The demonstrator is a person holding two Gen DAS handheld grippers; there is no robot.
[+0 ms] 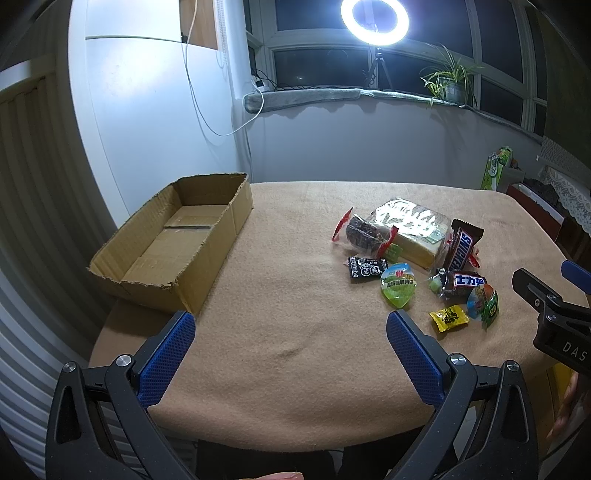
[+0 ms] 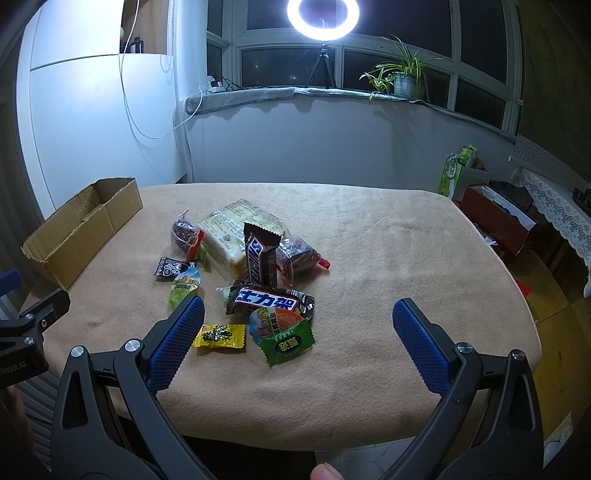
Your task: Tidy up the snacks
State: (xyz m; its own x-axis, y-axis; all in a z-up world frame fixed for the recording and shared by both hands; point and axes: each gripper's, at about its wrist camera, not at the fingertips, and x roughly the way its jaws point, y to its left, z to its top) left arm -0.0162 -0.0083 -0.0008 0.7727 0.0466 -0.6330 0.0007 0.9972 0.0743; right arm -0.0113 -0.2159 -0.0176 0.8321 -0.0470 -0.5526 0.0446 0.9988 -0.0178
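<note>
Nothing is packed yet: both the left claw (image 1: 291, 354) and right claw (image 2: 299, 343) gape wide and empty over the near tabletop (image 2: 369, 258), the snack pile (image 2: 255, 273) lying just ahead-left of the right claw, so the next move looks like closing on the yellow candy (image 2: 219, 336) and carrying it far left to the empty cardboard box (image 1: 177, 240).

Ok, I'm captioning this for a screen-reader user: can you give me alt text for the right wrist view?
The open right gripper hovers above a pile of wrapped snacks on a tan-covered table, a yellow candy nearest its left finger. An empty cardboard box sits at the table's left edge, and a ring light shines from the windowsill behind.
</note>
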